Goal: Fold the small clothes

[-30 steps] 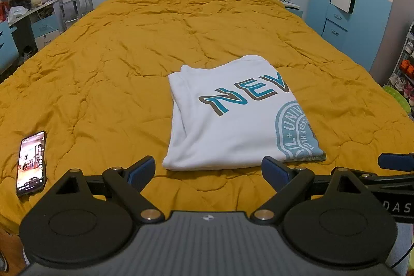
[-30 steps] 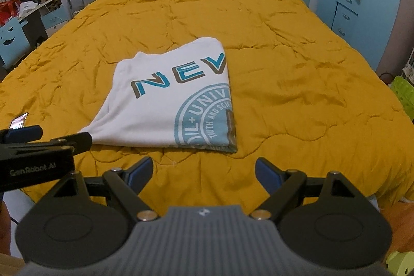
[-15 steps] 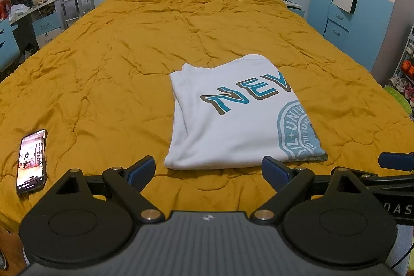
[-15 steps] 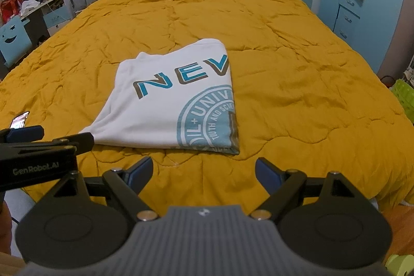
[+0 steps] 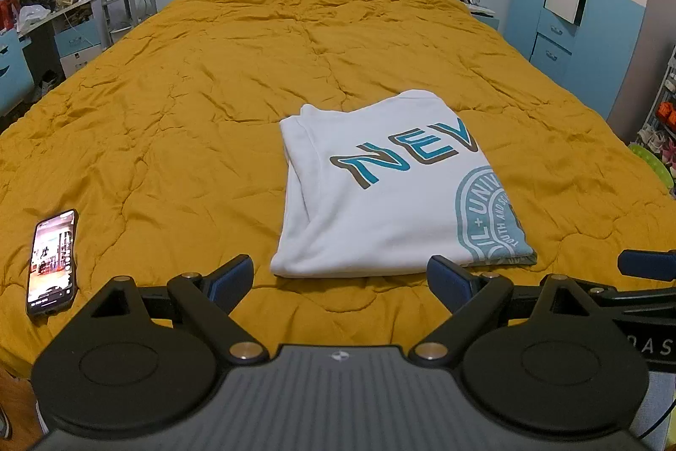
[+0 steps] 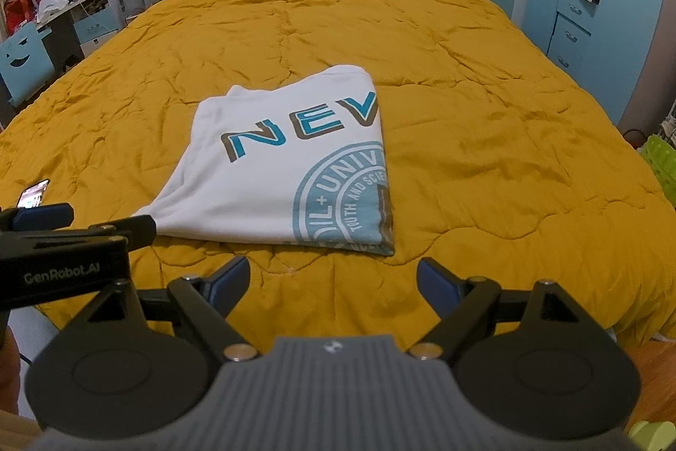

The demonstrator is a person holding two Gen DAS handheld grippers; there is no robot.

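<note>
A white T-shirt [image 5: 393, 193] with teal "NEV" lettering and a round teal seal lies folded flat on the mustard-yellow quilt [image 5: 211, 91]. It also shows in the right wrist view [image 6: 287, 163]. My left gripper [image 5: 340, 282] is open and empty, just short of the shirt's near edge. My right gripper [image 6: 333, 280] is open and empty, a little nearer than the shirt's near right corner. The left gripper's fingers [image 6: 42, 216] show at the left edge of the right wrist view.
A smartphone [image 5: 53, 261] with a lit screen lies on the quilt near the front left edge. A blue wardrobe [image 5: 591, 7] stands at the right, a desk and shelves [image 5: 42, 7] at the left. The bed's front edge is right below both grippers.
Both grippers stay open and almost still. The views have shifted slightly, with the shirt a touch closer in frame.
</note>
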